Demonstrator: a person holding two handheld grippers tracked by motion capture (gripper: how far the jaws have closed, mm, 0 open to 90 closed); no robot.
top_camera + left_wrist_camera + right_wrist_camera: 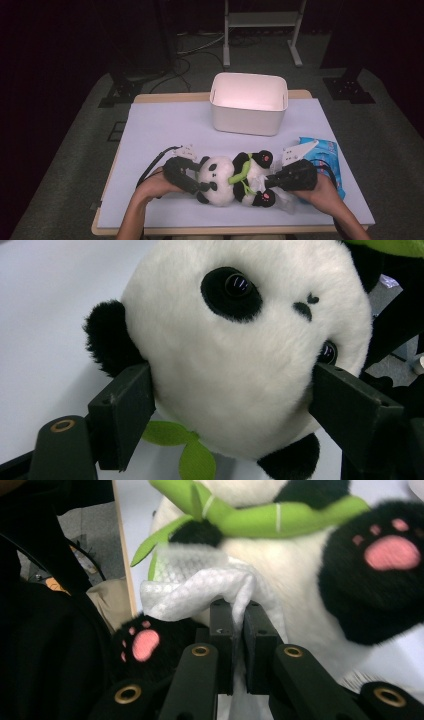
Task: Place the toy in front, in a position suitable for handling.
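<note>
White table mat carries the plush panda, in front of the white bin. Left gripper clamps the panda's head; right gripper pinches a white wipe against the panda's belly.

1. the plush panda lies on its back across the near part of the table, its head between the fingers of the left gripper, one on each side.
2. its feet point toward the right gripper, one on each side of those fingers.
3. a wipe is pinched between the right gripper's fingers, against the panda's belly.
4. beyond the fingers of both, toward the far edge, stands the tub.
5. the wipes pack lies behind the right gripper, away from its fingertips.
</note>
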